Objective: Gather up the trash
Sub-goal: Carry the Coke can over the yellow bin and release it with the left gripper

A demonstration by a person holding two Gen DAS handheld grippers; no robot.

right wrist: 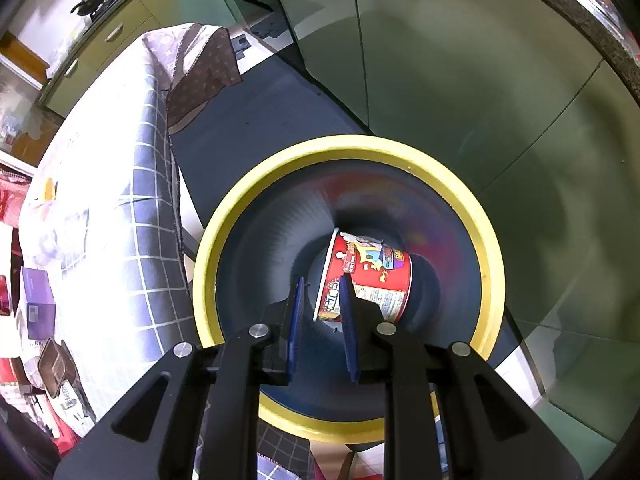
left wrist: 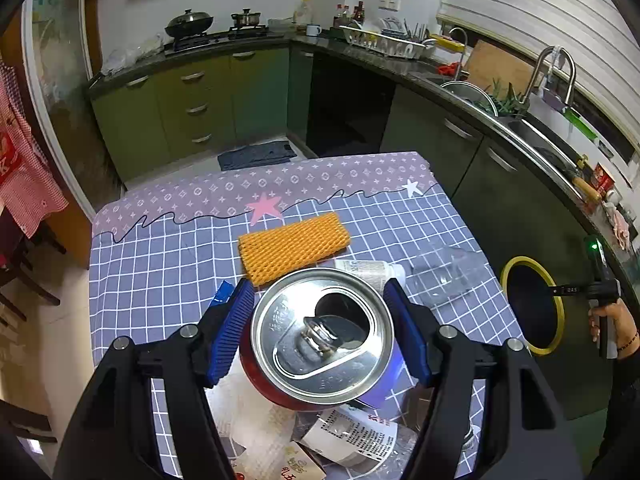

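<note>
Right gripper (right wrist: 322, 304) parted, empty, above yellow-rimmed bin (right wrist: 476, 216); red cup (right wrist: 370, 276) lies sideways inside.

A wok (left wrist: 189, 24) and a smaller lidded pot (left wrist: 245, 18) are sitting on the stove (left wrist: 218, 37) at the far left of the dark counter, above green cabinets (left wrist: 192, 104). Further right, a dish rack (left wrist: 384, 42) is holding dishes, and a tall steel faucet (left wrist: 554, 70) is arching over the sink (left wrist: 536, 136). A dark mat (left wrist: 256, 155) is lying on the floor beyond the checked tablecloth (left wrist: 160, 264), while a red checked cloth (left wrist: 24, 168) is hanging at the far left.
</note>
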